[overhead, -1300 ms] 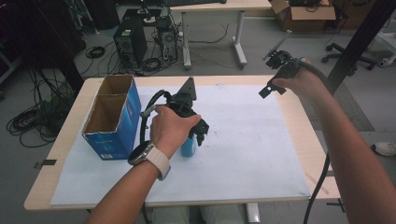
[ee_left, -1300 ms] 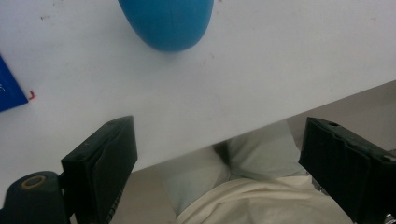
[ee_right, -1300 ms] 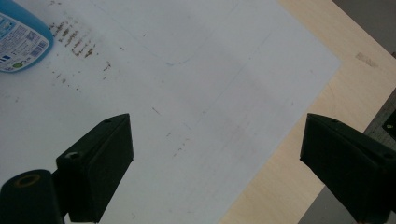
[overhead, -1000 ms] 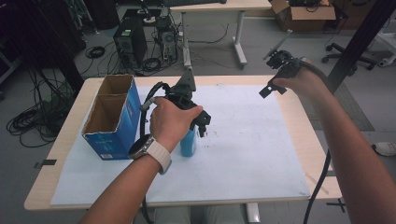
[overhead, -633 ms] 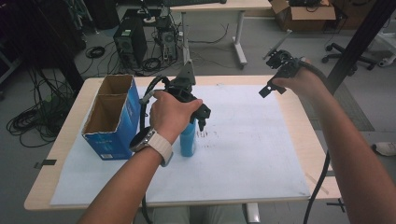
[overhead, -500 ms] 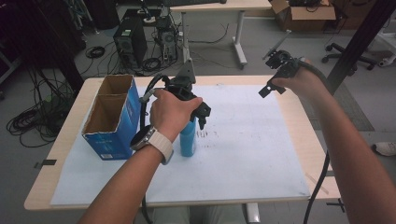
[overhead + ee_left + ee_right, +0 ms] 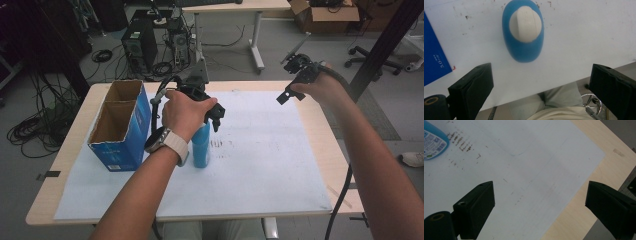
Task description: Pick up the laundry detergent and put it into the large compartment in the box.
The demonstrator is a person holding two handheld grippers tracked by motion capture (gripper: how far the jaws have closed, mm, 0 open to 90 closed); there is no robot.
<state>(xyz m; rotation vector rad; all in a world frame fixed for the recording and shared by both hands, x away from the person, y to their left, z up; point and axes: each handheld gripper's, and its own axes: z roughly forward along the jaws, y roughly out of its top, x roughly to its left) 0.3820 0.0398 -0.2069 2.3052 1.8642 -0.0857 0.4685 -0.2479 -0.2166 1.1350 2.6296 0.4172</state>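
High view: a wooden table [image 7: 320,135] carries a large white paper sheet [image 7: 260,165] marked with small dark specks near its middle. A blue bottle [image 7: 202,146] stands upright on the sheet, just right of an open blue cardboard box [image 7: 121,126] with two compartments, both looking empty. The person's left hand [image 7: 184,114], a watch [image 7: 165,145] on its wrist, holds the left hand-held gripper [image 7: 216,114] directly above the bottle, pointing down; how wide its jaws stand cannot be told from here. The right hand [image 7: 320,86] holds the right hand-held gripper [image 7: 285,96] raised over the far right part of the table, well apart from the bottle. Computer towers [image 7: 137,45] and cables sit on the floor beyond.

Left gripper view: the camera looks straight down on the bottle [image 7: 523,29], whose white cap [image 7: 525,23] shows at the centre of its blue oval shoulder. The left hand-held gripper [image 7: 541,87] has its two black jaws spread wide with nothing between them (the bottle sits above the gap in the picture, untouched). A corner of the blue box [image 7: 434,60] shows at the left, and the person's clothing [image 7: 554,105] below the table edge.

Right gripper view: the right hand-held gripper [image 7: 540,205] is also wide open and empty, hanging over the sheet [image 7: 511,170] near its corner, with bare wood [image 7: 584,195] at the right. The labelled side of the bottle [image 7: 434,142] shows at the top left.
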